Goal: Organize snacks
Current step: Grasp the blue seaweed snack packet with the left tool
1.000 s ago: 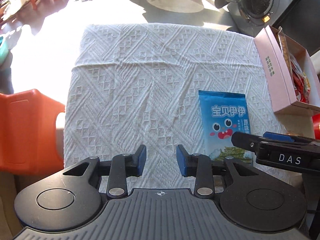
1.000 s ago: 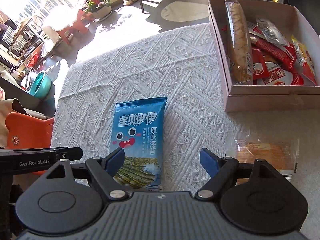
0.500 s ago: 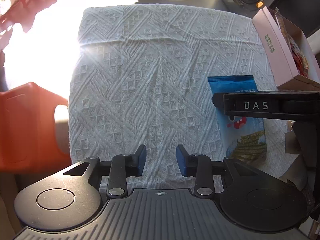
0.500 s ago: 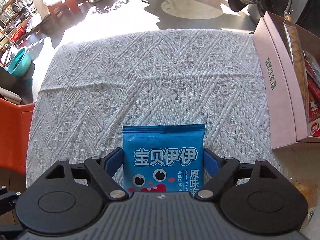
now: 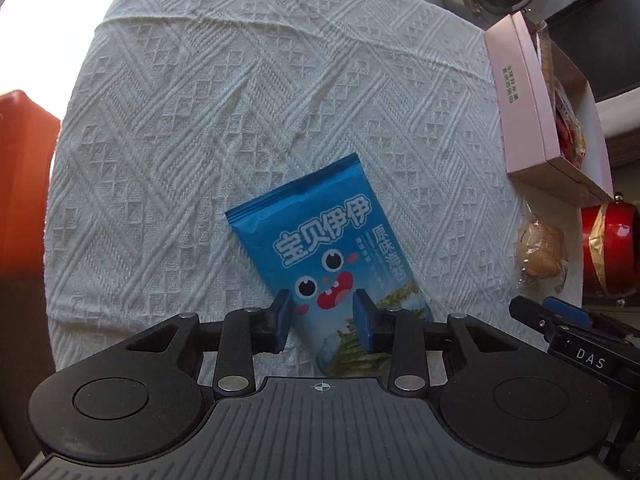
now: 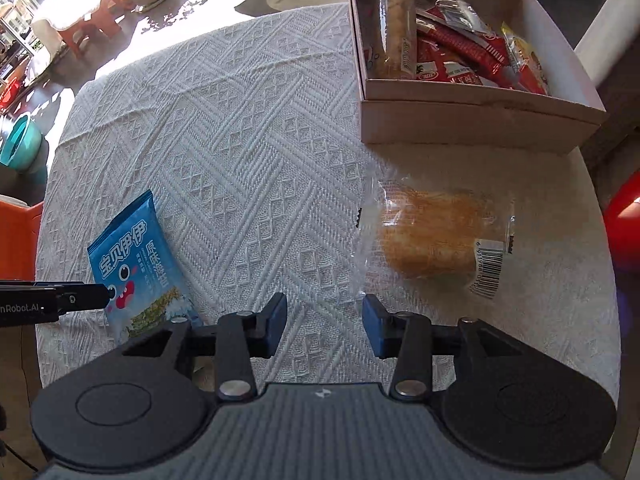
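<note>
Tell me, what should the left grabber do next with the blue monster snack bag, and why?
Probably ease the left gripper down and close it on the blue snack bag. Its jaws are open with the bag's lower part between them, the bag lies loose on the white cloth, and the snack box already holds the others.

- The left gripper (image 5: 322,320) sits low over the near edge of the tablecloth, its blue-padded fingers (image 5: 281,318) parted with a clear gap, gripping nothing.
- The right gripper (image 6: 325,322) hovers near the same near edge, toward the right side, its blue pads (image 6: 372,326) spread about as wide and bare between.
- Each gripper's tip shows at the side of the other's view.
</note>
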Available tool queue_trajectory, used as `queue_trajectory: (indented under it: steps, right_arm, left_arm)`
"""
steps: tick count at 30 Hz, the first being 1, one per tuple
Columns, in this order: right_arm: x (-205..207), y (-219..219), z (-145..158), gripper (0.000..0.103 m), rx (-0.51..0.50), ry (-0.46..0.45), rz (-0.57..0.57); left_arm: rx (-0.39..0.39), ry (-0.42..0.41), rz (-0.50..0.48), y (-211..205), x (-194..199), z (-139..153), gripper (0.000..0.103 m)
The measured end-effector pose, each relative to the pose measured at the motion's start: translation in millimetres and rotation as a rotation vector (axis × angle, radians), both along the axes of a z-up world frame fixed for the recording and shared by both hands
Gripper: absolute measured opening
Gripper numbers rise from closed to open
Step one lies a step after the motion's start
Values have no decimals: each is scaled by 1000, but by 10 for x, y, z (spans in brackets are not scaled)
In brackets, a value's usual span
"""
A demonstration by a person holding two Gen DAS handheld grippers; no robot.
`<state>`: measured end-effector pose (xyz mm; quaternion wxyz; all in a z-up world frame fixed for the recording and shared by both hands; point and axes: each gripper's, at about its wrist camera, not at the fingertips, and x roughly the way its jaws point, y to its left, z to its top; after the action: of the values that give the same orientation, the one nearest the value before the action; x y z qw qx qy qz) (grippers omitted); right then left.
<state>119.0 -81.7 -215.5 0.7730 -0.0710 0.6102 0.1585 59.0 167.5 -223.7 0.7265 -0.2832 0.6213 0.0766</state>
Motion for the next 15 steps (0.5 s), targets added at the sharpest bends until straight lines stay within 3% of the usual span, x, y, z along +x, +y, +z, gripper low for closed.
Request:
queue_trajectory:
  steps: [1, 5, 10, 13, 15]
  right_arm:
    - [-16, -90, 25, 62, -3, -14, -7]
    - [-77, -369, 86, 68, -13, -60, -8]
    - [-212, -579, 72, 72, -29, -112, 8]
    - [-254, -696, 67, 72, -33, -114, 10]
    - [-255, -773, 77, 72, -24, -110, 5]
  left_arm:
    - [10, -2, 26, -35, 13, -11, 37]
    - [65, -43, 61, -140, 149, 9, 38]
    - [112, -94, -89, -449, 506, 81, 41]
    - [219, -106, -160, -650, 495, 228, 42]
    - [290, -97, -132, -647, 382, 279, 42]
